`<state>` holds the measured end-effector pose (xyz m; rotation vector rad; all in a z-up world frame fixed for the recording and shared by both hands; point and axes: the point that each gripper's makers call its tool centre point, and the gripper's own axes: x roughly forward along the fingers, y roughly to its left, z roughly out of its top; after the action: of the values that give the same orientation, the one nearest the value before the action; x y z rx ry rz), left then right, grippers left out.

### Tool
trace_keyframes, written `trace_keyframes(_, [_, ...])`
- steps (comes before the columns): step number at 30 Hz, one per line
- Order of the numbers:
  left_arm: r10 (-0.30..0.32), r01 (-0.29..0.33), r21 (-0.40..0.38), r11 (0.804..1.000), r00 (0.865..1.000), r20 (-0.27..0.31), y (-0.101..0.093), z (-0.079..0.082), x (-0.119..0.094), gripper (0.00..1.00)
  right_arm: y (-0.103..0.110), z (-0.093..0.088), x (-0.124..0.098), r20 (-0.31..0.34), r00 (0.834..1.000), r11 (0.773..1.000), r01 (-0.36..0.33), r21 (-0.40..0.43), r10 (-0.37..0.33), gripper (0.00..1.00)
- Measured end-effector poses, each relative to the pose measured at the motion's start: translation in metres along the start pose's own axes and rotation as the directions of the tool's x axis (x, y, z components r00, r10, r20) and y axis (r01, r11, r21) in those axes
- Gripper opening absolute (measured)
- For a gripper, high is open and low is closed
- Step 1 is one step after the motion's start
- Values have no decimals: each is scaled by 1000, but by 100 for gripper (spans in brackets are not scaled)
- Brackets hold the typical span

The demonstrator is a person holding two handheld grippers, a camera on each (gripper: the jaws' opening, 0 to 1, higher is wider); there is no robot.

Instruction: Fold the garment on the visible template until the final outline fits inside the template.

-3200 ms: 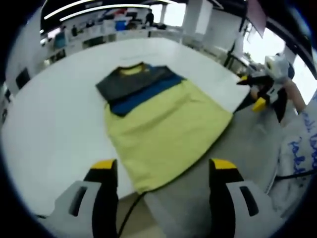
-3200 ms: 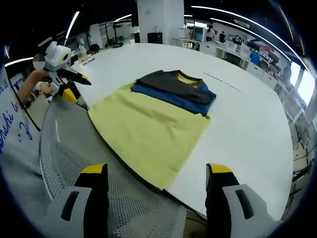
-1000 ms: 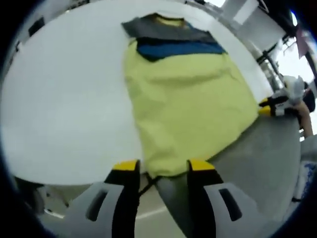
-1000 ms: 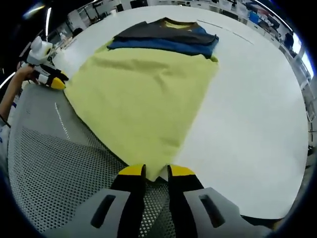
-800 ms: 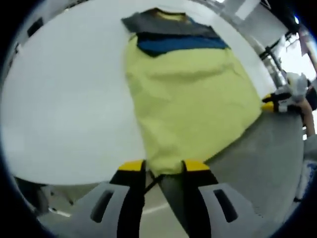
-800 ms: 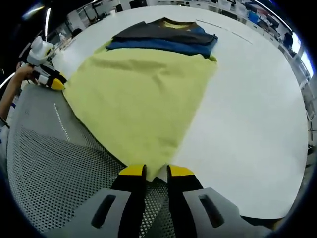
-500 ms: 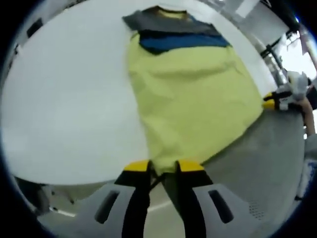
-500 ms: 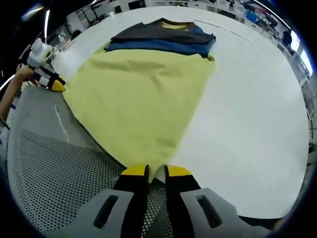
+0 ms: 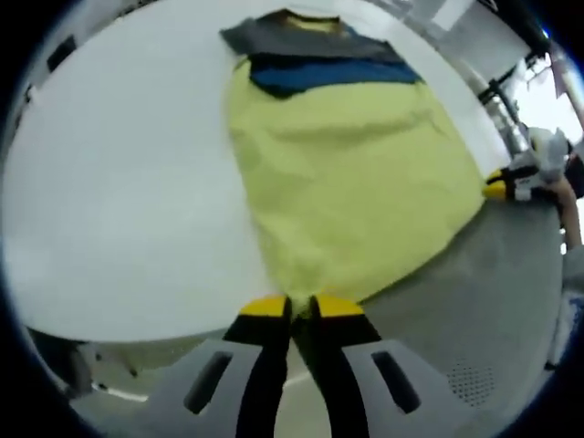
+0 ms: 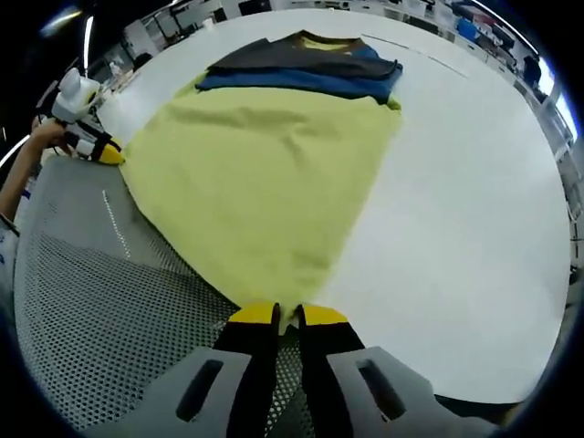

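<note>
My L gripper & R gripper have both pinched shut on hem corners of the garment, flat on white bench — bottom-up fold prob next.

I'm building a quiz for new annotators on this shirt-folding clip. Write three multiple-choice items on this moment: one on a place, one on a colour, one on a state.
1. Where on the garment does the right gripper grip?
A. the collar
B. a corner of the yellow hem
C. a sleeve

2. Which colour band lies between the yellow body and the dark grey top?
A. red
B. white
C. blue

3. How do the jaws of the left gripper stand?
A. closed on the yellow cloth
B. wide open above the table
C. closed on a cable

Key: 1 B, the yellow tips meet at the near hem corner in the right gripper view. 2 C, a blue stripe sits under the grey part. 3 A, the tips pinch the near yellow edge in the left gripper view.
</note>
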<state>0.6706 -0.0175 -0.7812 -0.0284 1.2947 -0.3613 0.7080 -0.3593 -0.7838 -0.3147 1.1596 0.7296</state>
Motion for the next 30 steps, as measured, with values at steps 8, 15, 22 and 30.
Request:
trace_keyframes(8, [-4, 4, 1, 1000, 1000, 7, -1, 0, 2, 2, 1, -1, 0, -6, 1000, 1000, -2, -1, 2, 7])
trace_keyframes(15, [-8, 8, 15, 1000, 1000, 4, -2, 0, 2, 1, 1, -2, 0, -11, 1000, 1000, 0, -13, 0, 6])
trace_keyframes(22, [-2, 2, -20, 1000, 1000, 6, -2, 0, 0, 0, 1, 3, -8, 21, 1000, 1000, 2, -3, -2, 3])
trace_keyframes(30, [7, -7, 2, 1000, 998, 61, -5, 4, -10, 0, 0, 12, -22, 100, 995, 1000, -4, 18, 2, 3])
